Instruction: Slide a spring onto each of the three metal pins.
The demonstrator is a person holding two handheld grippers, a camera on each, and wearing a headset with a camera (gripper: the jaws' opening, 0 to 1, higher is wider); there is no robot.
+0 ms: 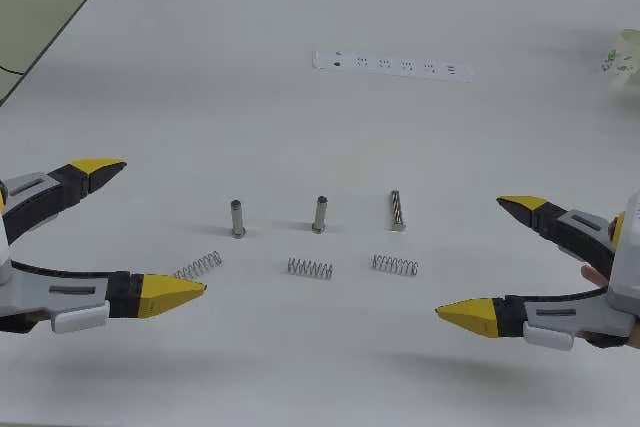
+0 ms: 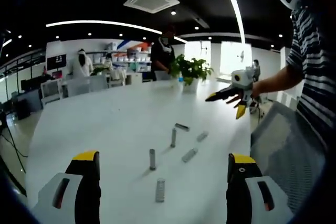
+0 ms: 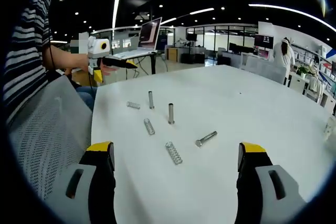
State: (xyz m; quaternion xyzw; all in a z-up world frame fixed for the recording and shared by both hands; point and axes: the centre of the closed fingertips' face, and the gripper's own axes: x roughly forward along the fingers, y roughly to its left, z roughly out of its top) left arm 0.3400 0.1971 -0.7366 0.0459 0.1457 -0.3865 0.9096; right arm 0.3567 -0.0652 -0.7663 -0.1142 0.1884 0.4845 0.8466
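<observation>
- Three metal pins sit in a row across the middle of the white table [image 1: 200,97].
- The left pin [image 1: 237,218] and the middle pin [image 1: 320,214] stand upright, wider end down.
- The right pin [image 1: 397,210] lies on its side; the right gripper view shows this plainly.
- Three springs lie flat in a second row, just nearer the person, one before each pin.
- The left spring [image 1: 198,266] lies at a slant. The middle spring [image 1: 310,268] and the right spring [image 1: 395,265] lie roughly crosswise.
- No spring is on a pin, and each lies apart from its pin.
- The left gripper [image 1: 165,225] hovers to the left of both rows, jaws spread wide with nothing between them. Its nearer yellow tip is close to the left spring but not touching it.
- The right gripper [image 1: 468,257] hovers to the right of the rows, jaws likewise spread and empty, clear of the right spring.
- A white power strip [image 1: 392,65] lies farther back on the table, well apart from the pins.
- In the left gripper view, a potted plant [image 2: 191,69] stands at the table's far end.
</observation>
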